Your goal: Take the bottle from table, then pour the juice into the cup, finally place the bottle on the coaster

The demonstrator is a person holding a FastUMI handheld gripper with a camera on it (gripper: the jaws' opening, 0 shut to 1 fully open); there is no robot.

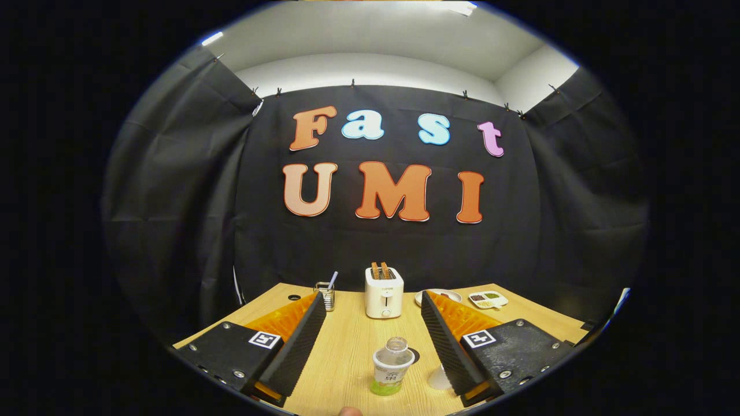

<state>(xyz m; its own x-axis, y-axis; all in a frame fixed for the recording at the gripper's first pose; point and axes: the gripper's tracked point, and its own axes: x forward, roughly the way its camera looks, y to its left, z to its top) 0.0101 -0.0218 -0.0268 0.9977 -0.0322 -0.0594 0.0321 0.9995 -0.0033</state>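
Between your gripper's (pixel 370 329) spread fingers, which hold nothing, you see a table (pixel 347 346) of pale wood with a fine straight grain and a matt, smooth finish. The inner finger pads (pixel 300 341) are ribbed and matt, rubber-like in look, and the finger bodies behind them are textured, matt plates fixed with shiny metal screws. Between the fingers, close in, the bottle (pixel 395 345) is clear, glossy plastic, and the cup (pixel 390 370) in front of it is translucent plastic with a printed label. Beyond the fingertips, the toaster (pixel 384 292) has a smooth, satin plastic shell. The booth wall (pixel 231 231) behind is matt, creased cloth.
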